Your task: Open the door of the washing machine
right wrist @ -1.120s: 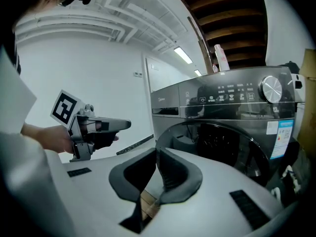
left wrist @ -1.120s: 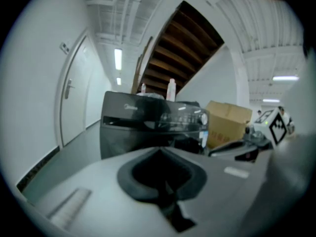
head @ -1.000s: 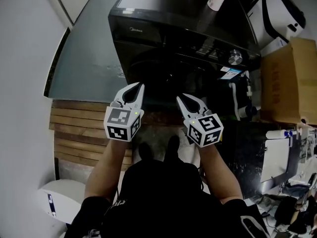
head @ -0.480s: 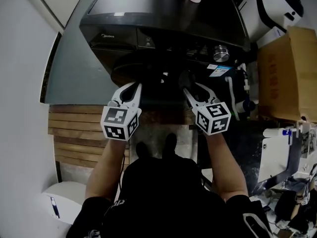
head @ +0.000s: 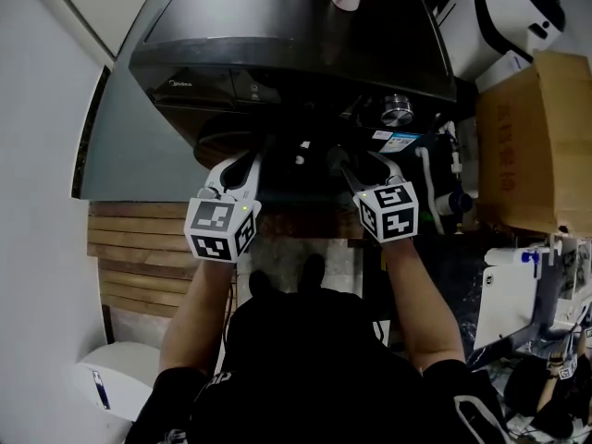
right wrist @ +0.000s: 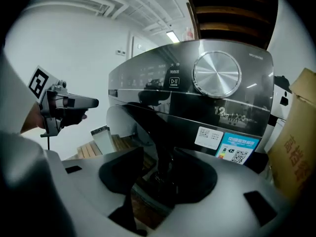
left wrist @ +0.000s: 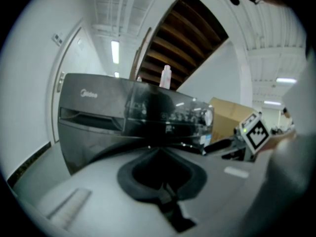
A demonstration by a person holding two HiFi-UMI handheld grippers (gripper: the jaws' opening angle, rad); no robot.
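Both grippers are right at the front of the washing machine [head: 277, 26], just under its control panel. The left gripper [head: 252, 158] is clenched tight with nothing in it, and it hovers before the left side of the machine's front. The right gripper [head: 363, 160] is the one to watch. Its jaws have just been opening and now stand spread wide, released, the pads pressing on nothing. The dark right-hand edge of the round door [right wrist: 145, 130] sits in the gap between them, below the machine's silver dial [right wrist: 217, 74].

As for progress, the door looks to be still shut against the washing machine's front, though that area is very dark. By my reading the approach is about done and the opening itself hasn't started. What's left is to close the right gripper on the door's edge or handle, then pull it away from the machine and swing it out. It is too dark to tell exactly where the handle is.
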